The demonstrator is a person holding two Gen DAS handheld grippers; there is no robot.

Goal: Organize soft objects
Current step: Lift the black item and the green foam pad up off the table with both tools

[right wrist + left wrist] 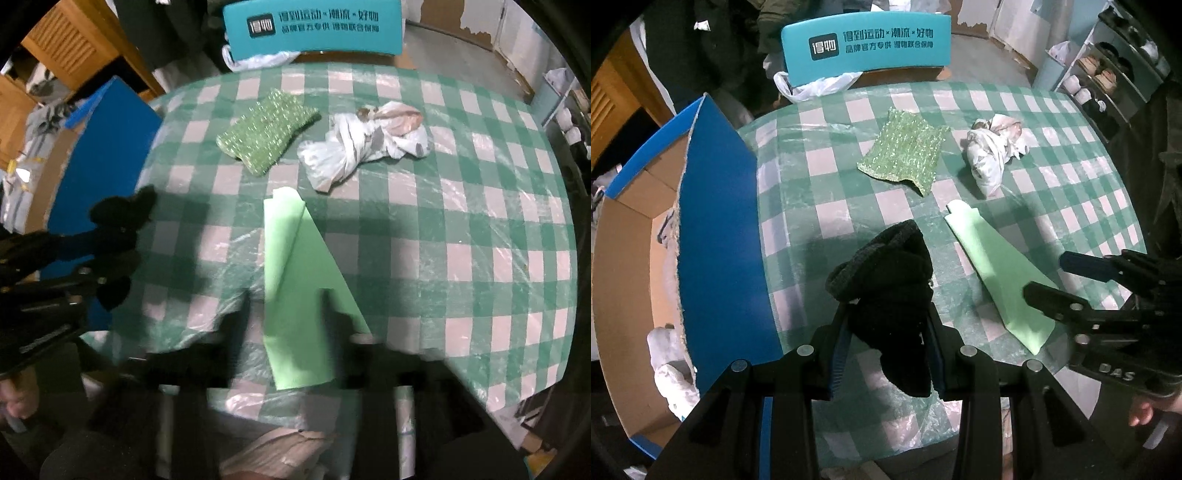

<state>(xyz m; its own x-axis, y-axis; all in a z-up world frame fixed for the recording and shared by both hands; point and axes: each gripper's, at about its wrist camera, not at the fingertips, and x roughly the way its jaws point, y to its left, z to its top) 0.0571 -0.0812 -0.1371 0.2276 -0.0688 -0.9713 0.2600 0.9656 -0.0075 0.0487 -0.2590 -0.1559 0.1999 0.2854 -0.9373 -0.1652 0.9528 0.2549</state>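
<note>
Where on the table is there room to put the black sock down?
The right side of the checked table is bare, past the green cloth and below the knotted white bag. The middle is crowded: sparkly green cloth, bag and green cloth lie close together. The left tool holds the black sock.

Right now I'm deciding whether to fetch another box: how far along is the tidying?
Partly done. Some white soft items already lie in the cardboard box. In hand: the left gripper holds a black knit piece. Left on the table: the light green cloth under the open right gripper, the sparkly green cloth and the knotted white bundle.
</note>
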